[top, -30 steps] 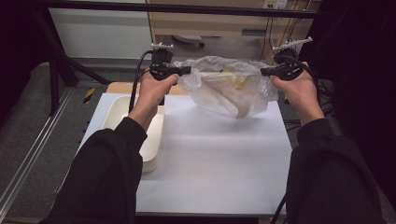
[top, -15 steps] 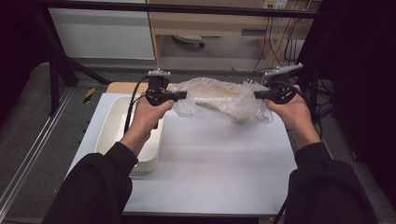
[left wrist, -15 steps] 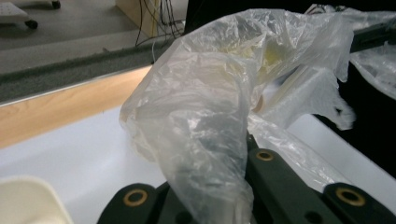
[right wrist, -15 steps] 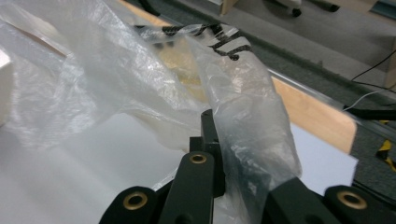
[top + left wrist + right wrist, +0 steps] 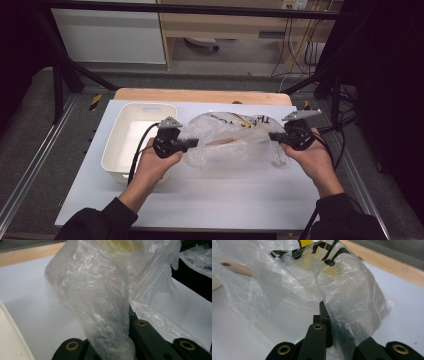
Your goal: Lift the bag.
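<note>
You have lowered the crinkled clear plastic bag (image 5: 227,142) onto the white table (image 5: 200,200), left tongs (image 5: 194,143) and right tongs (image 5: 271,135) each clamped on an end, so it looks ready for release.

The plastic bag (image 5: 231,140) is clear and glossy, with bold black lettering and a patch of yellow near its far edge (the letters are too crumpled to read). Inside lies something pale tan (image 5: 221,141). The tabletop (image 5: 210,200) is plain white with a light wood strip (image 5: 200,95) along its far side. The bin (image 5: 127,145) is creamy white. Each hand-held gripper (image 5: 192,143) (image 5: 272,136) is black, with brass-coloured rivets and a grey plate on top.
</note>
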